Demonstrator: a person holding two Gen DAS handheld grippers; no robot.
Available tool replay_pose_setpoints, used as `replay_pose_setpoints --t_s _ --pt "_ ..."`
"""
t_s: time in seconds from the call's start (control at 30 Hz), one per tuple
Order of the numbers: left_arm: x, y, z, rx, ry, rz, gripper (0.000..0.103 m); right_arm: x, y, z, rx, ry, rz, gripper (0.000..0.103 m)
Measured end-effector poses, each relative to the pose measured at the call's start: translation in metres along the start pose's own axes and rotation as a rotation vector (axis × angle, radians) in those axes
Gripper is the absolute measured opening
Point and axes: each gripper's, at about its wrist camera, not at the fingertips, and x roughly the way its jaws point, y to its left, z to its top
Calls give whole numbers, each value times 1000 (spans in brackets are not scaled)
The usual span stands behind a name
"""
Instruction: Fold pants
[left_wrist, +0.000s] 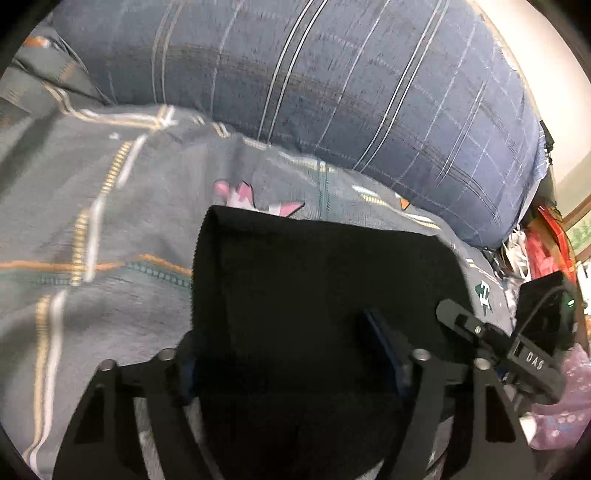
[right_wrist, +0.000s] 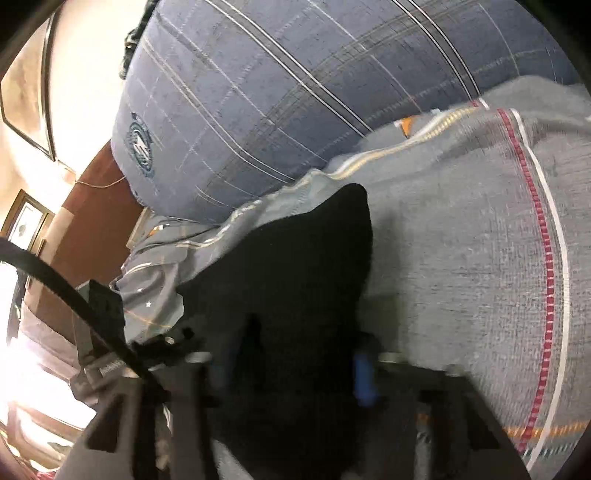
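Note:
The black pants lie on a grey patterned bedsheet. In the left wrist view the cloth runs down between the fingers of my left gripper, and the blue pad presses on it; the left finger is partly hidden by the cloth. My right gripper shows at the right edge of that view. In the right wrist view the pants also pass between the fingers of my right gripper, with a blue pad at the cloth's right side. Both views are blurred.
A large blue plaid pillow lies along the far side of the bed, also in the right wrist view. Red and pink clutter sits beyond the bed's right edge. A brown headboard and framed pictures are at left.

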Motion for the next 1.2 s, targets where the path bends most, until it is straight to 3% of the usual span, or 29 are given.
replay_pose_setpoints --t_s 0.07,0.23,0.33,0.53,0.67,0.7,0.77,0.83,0.9,1.0,1.1,1.2 --pt "-14 -5 -3 -6 -29 0 63 -11 12 0 -24 -23 24 29" --pt "-33 -22 4 -22 -61 -83 63 -47 40 3 -63 -110 96 28" --pt "-30 -48 13 43 -77 -54 63 -61 45 5 -79 -144 112 28" --pt "12 -67 35 55 -32 -22 63 -72 2 19 41 -188 -3 26" --pt "12 -73 32 65 -31 -12 63 -68 -38 23 153 -147 -114 26" --pt "8 -77 31 78 -43 -10 63 -65 -44 24 172 -127 -132 28" --pt "2 -91 30 131 -66 -4 63 -61 -54 24 204 -100 -168 42" --pt "3 -101 31 166 -70 1 63 -67 -55 26 211 -124 -204 45" --pt "10 -107 36 173 -69 11 64 -81 -46 27 188 -216 -240 45" --pt "31 -94 48 110 -41 13 64 -99 -35 27 135 -336 -151 46" --pt "61 -71 53 31 44 41 66 -88 -34 33 120 -307 -16 56" --pt "72 -60 52 10 59 57 76 -58 -49 40 179 -237 19 63"
